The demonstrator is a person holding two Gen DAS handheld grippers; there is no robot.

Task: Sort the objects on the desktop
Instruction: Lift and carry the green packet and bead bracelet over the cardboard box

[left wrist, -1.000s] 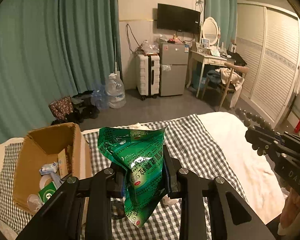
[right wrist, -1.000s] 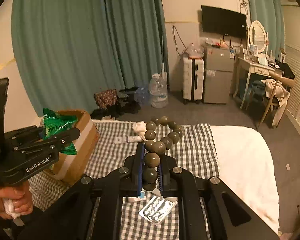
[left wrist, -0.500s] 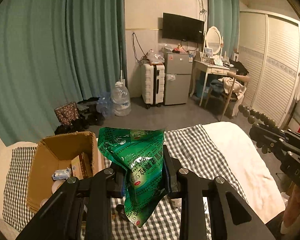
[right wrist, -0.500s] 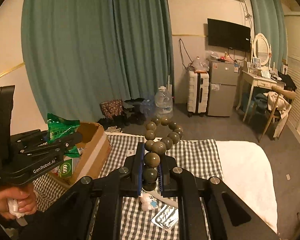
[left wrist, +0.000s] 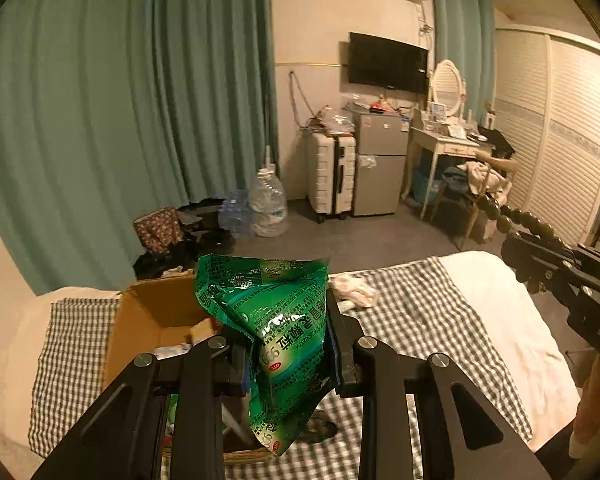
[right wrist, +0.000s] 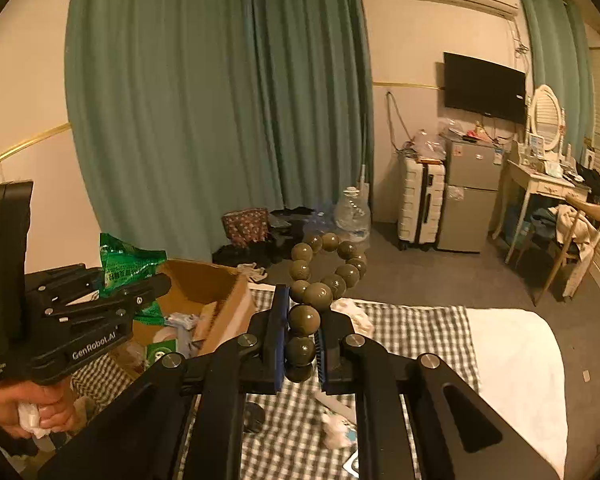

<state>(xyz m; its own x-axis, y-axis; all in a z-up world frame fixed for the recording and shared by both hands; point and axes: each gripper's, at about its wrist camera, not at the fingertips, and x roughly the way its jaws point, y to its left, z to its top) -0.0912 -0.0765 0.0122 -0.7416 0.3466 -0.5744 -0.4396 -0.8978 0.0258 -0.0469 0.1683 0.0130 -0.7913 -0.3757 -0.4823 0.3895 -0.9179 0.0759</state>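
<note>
My left gripper [left wrist: 286, 344] is shut on a crumpled green foil packet [left wrist: 278, 328] and holds it high above the checked cloth, next to the open cardboard box [left wrist: 148, 320]. In the right wrist view the left gripper [right wrist: 162, 280] and the packet [right wrist: 126, 264] hang over the box [right wrist: 216, 284]. My right gripper [right wrist: 300, 340] is shut on a bracelet of large olive-brown beads [right wrist: 324, 276], which loops upward from the jaws. It shows at the right edge of the left wrist view [left wrist: 508, 242] with the beads [left wrist: 516, 216].
The box holds small packets and tape [right wrist: 168, 344]. On the green checked cloth [left wrist: 420, 320] lie crumpled white tissue [left wrist: 354, 290], a dark round object [right wrist: 254, 414] and white wrappers [right wrist: 338, 428]. A white bed surface [right wrist: 516, 364] lies right.
Both grippers have risen, and their views now tilt up toward the room. The left gripper with the packet has moved over the box. Both grips are unchanged.
</note>
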